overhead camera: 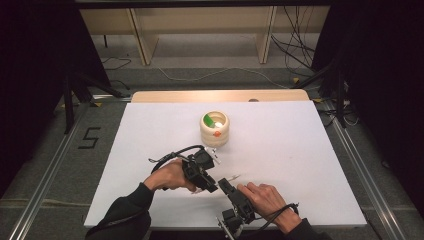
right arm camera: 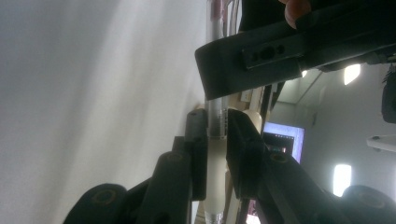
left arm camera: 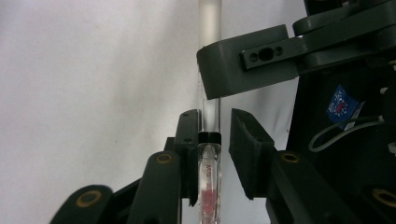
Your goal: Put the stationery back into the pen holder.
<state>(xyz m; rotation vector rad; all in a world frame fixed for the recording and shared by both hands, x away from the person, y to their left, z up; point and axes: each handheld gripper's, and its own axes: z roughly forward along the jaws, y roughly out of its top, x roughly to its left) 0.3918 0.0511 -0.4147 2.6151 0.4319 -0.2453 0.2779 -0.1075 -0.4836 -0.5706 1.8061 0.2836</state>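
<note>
The right gripper (right arm camera: 216,126) has its two black fingers (right arm camera: 198,140) pressed onto one slim clear pen (right arm camera: 215,114), pinching it at the ringed seam where the transparent part meets a cream-coloured part. In the left gripper view, the left gripper (left arm camera: 215,133) has the same pen (left arm camera: 209,154) between its fingers (left arm camera: 247,149): the left finger lies against the barrel, while a narrow gap shows beside the right finger, so it is not clamped. Small red print runs along the barrel near the bottom of that frame, too blurred to read.

In the high view both grippers, left (overhead camera: 212,187) and right (overhead camera: 224,184), meet in the lower middle of the frame, each held by a hand, with the pen (overhead camera: 231,178) bridging them just above the worktop (overhead camera: 300,165), which is flat, white and matte. A blue sticker on the right gripper's body is unreadable. Above them, at centre frame, stands one round, ribbed, cream holder (overhead camera: 215,131) with a green piece inside and an orange spot on its wall. A dark "5" (overhead camera: 89,138) marks the floor at left.
</note>
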